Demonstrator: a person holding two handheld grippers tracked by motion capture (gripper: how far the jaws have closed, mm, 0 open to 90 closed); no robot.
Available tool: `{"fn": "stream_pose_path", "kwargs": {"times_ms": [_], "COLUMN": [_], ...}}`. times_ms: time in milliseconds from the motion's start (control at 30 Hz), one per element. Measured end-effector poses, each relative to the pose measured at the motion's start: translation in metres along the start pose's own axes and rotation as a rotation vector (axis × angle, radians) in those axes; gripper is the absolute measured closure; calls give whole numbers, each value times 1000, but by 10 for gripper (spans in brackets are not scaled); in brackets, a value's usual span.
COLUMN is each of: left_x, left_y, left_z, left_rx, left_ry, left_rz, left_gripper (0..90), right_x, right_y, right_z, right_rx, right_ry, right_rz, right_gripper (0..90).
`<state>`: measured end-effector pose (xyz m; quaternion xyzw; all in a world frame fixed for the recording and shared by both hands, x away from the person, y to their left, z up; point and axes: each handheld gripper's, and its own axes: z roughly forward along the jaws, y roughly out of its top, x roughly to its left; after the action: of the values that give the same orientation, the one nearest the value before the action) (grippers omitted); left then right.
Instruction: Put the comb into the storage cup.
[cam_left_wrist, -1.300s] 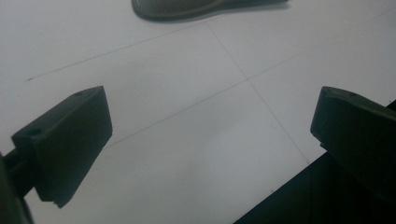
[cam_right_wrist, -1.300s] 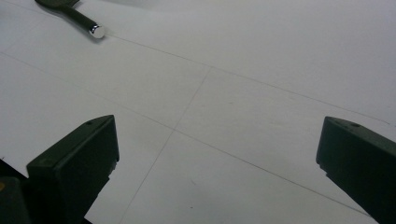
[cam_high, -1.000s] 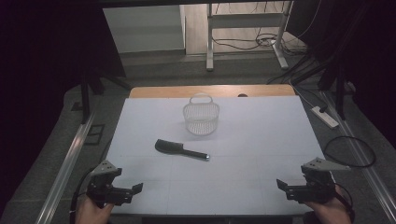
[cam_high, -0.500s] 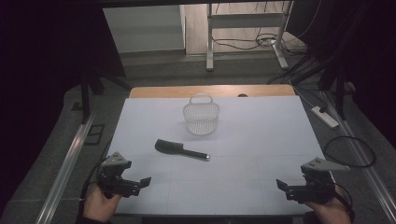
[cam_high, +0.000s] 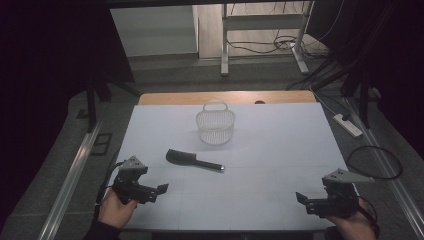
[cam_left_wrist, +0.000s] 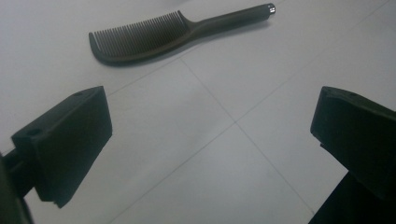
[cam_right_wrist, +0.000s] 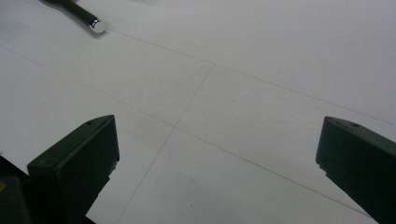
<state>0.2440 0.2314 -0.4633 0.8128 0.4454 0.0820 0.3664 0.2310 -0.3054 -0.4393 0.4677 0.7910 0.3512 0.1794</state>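
A black comb (cam_high: 192, 160) with a metal-tipped handle lies near the middle of the white table (cam_high: 280, 145). Behind it stands a small white wire basket (cam_high: 215, 124) with a handle. My left gripper (cam_high: 159, 190) is at the front left, a short way from the comb, open with nothing between its jaws. In the left gripper view the comb (cam_left_wrist: 159, 35) lies ahead and to the left of the jaws. My right gripper (cam_high: 302, 198) hovers open at the front right. The right gripper view catches the comb's metal tip (cam_right_wrist: 95, 24) at the top left.
A wooden strip (cam_high: 225, 97) runs along the table's far edge. Metal rails (cam_high: 75, 170) flank the table on both sides. A power strip (cam_high: 349, 125) and a looped cable (cam_high: 375, 162) lie on the floor at the right. A shelf frame (cam_high: 260, 30) stands beyond.
My left gripper has moved forward and to the right, closer to the comb. The right gripper has stayed where it was. Comb and basket have not moved.
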Motion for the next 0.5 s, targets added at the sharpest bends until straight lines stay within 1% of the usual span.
{"fn": "stream_pose_path", "kwargs": {"times_ms": [67, 167, 200, 333, 400, 500], "left_x": [0, 0, 1, 1, 1, 2], "left_y": [3, 6, 10, 17, 20, 24], "left_z": [2, 3, 5, 9, 11, 13], "left_rx": [-3, -2, 0, 6, 11, 28], "left_ry": [-6, -3, -10, -11, -11, -15], "left_rz": [0, 2, 4, 2, 6, -3], "left_gripper": [0, 0, 0, 0, 0, 0], "right_x": [0, 0, 0, 0, 0, 0], "right_y": [0, 0, 0, 0, 0, 0], "right_z": [0, 0, 0, 0, 0, 0], "right_rx": [0, 0, 0, -1, 0, -1], "right_ry": [0, 1, 0, 0, 1, 1], "right_rz": [0, 0, 0, 0, 0, -1], "right_gripper": [0, 0, 0, 0, 0, 0]}}
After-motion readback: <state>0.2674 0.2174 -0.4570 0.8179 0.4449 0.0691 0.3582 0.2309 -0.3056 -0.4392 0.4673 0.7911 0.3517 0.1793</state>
